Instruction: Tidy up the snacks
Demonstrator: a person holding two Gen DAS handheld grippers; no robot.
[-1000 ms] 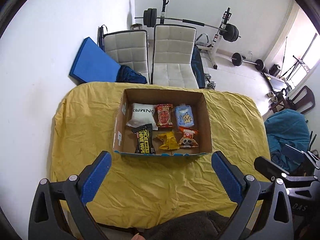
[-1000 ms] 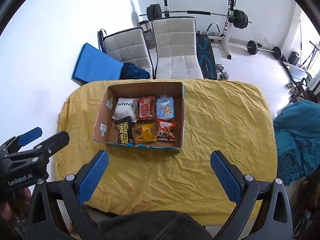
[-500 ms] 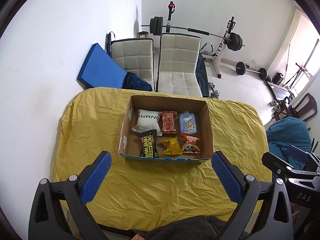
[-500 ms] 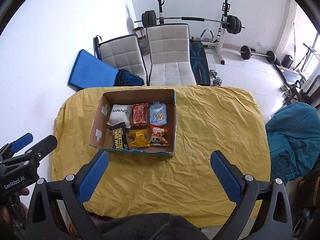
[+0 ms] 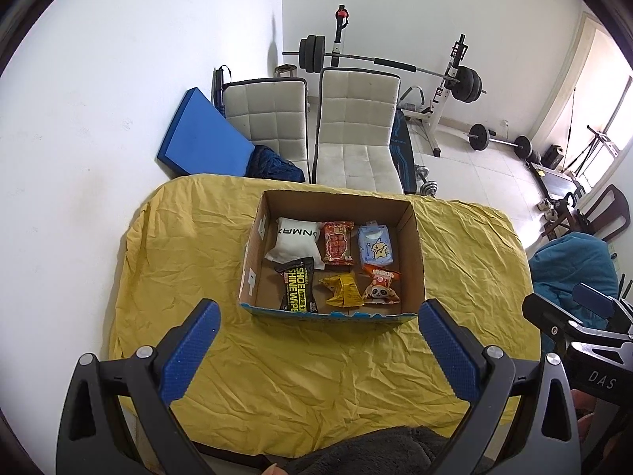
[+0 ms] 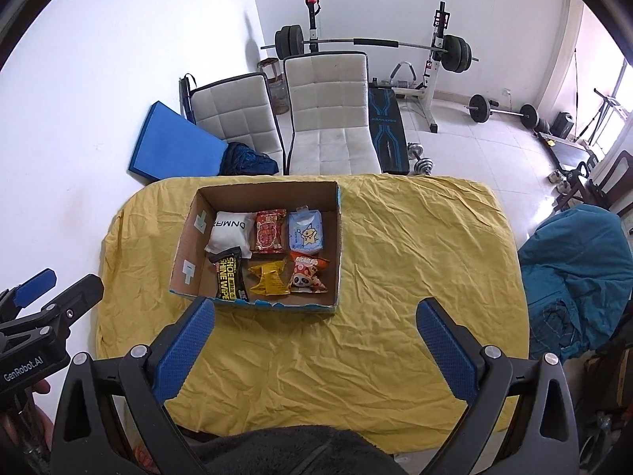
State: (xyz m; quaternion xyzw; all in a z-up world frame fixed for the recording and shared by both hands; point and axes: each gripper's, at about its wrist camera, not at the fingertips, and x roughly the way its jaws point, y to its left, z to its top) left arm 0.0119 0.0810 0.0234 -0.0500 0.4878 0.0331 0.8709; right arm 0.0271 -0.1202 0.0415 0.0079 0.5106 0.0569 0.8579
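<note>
A cardboard box (image 5: pixel 415 245) (image 6: pixel 338 237) sits on the yellow-covered table (image 5: pixel 316 376) (image 6: pixel 415 257). Inside lie several packets in two rows: a white pouch (image 5: pixel 296 241), a red packet (image 5: pixel 337 242), a light blue packet (image 5: pixel 375 245), a black wipes packet (image 5: pixel 297 289), a yellow packet (image 5: pixel 341 289) and a panda snack (image 5: pixel 381 287). My left gripper (image 5: pixel 316 340) is open and empty, held high above the table's near side. My right gripper (image 6: pixel 314 340) is also open and empty, to the right of the left one.
Two white chairs (image 5: pixel 356 130) stand behind the table, with a blue mat (image 5: pixel 201 134) against the wall. A barbell rack (image 6: pixel 435 51) and weights fill the back of the room. A teal heap (image 6: pixel 573 269) lies right of the table.
Both grippers have risen and drawn back from the table, so the box looks smaller and farther. Nothing in the box has moved.
</note>
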